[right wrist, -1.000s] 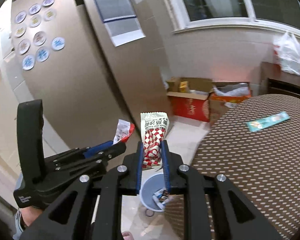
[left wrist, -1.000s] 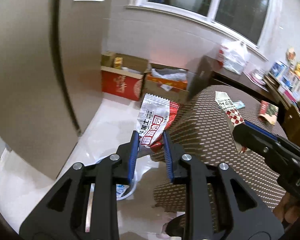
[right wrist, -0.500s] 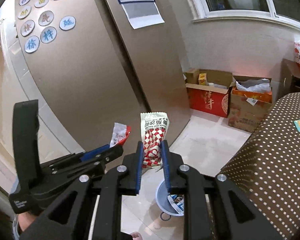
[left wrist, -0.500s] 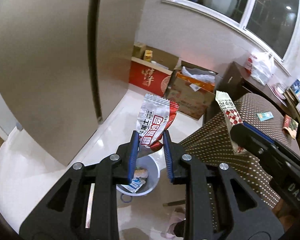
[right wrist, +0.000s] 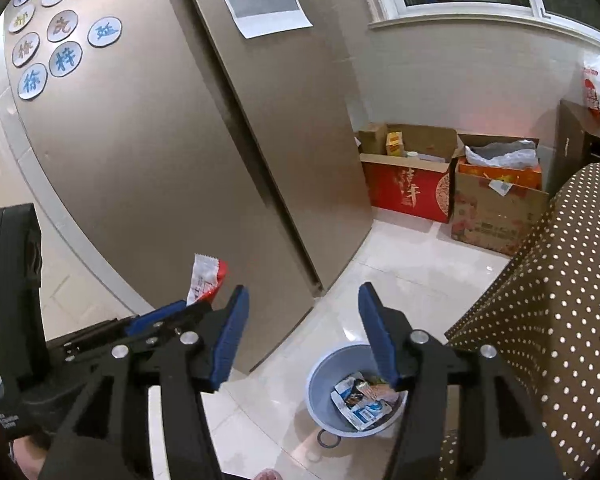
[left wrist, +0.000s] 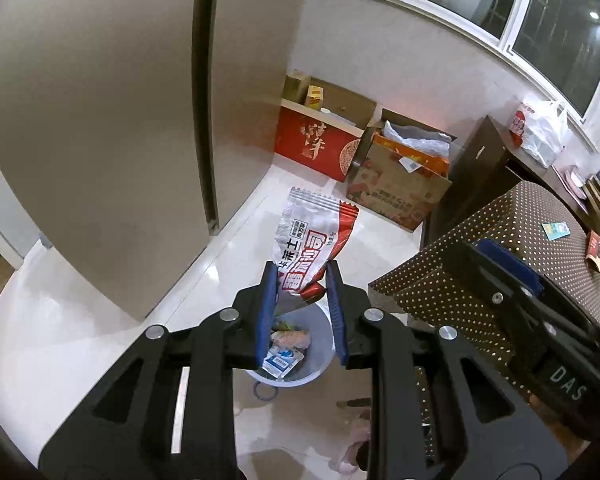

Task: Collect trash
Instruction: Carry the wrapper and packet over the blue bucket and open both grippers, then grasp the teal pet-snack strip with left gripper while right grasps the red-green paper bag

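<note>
L gripper [left wrist: 302, 280] pinches wrapper [left wrist: 314, 244]; R gripper [right wrist: 300, 320] agape.

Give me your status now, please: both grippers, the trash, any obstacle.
Left gripper shut on wrapper, above bin. Right gripper open, empty, over bin. Bin holds other trash. Nothing between wrapper and bin.

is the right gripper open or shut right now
Open. In the right wrist view the right gripper has its blue fingers spread wide with nothing between them, above the blue bin on the floor.
</note>
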Demonstrator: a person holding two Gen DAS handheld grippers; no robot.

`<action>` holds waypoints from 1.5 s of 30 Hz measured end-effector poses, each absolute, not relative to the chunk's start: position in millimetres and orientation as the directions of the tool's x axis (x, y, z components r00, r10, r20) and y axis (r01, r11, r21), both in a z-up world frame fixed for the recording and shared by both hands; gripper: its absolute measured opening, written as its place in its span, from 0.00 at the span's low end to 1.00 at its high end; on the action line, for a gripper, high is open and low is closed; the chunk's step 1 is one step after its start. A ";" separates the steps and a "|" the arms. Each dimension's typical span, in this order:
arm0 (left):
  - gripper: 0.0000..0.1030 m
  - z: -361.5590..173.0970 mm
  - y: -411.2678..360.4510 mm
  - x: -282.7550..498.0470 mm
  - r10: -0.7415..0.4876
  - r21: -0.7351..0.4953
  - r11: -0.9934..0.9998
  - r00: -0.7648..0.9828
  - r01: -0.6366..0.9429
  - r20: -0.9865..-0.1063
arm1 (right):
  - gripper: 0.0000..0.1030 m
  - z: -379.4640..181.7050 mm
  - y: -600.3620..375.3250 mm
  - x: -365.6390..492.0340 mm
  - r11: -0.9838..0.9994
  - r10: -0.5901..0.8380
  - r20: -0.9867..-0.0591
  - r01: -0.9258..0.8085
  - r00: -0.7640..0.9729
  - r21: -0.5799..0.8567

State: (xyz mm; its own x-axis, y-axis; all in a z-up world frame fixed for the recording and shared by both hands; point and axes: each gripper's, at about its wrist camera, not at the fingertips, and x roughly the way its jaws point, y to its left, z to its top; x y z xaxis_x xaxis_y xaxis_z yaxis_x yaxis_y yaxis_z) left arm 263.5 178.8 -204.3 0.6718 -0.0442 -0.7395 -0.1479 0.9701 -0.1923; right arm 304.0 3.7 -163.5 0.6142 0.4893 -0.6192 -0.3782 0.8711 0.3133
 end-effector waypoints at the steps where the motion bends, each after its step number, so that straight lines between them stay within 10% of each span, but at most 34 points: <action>1: 0.24 -204.3 177.4 264.0 -0.046 -0.191 0.971 0.672 -0.144 -0.739 | 0.57 -162.4 3.1 302.9 0.874 0.483 -0.619 -0.378 0.618 0.305; 23: 0.27 -197.9 166.5 282.7 -0.054 -0.169 0.980 0.669 -0.108 -0.741 | 0.69 -143.1 -25.2 289.0 0.896 0.444 -0.579 -0.338 0.684 0.288; 24: 0.30 -197.7 165.5 284.8 -0.051 -0.165 0.980 0.667 -0.109 -0.743 | 0.69 -142.7 -27.5 289.3 0.899 0.438 -0.576 -0.331 0.690 0.288; 26: 0.75 -196.1 164.0 287.4 -0.017 -0.143 0.980 0.665 -0.136 -0.747 | 0.69 -143.0 -30.4 289.9 0.900 0.435 -0.575 -0.323 0.693 0.291; 45: 0.75 -169.1 136.0 273.1 0.000 -0.110 0.988 0.700 -0.112 -0.714 | 0.69 -128.9 -59.4 277.2 0.905 0.421 -0.557 -0.287 0.716 0.314</action>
State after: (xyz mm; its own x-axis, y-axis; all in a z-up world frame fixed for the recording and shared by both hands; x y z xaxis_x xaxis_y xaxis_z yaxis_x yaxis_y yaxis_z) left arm 273.1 136.0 -169.1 0.7003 0.0001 -0.7139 -0.1120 0.9876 -0.1097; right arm 277.2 -59.4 -128.9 0.7161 0.4206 -0.5571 -0.2874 0.9050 0.3137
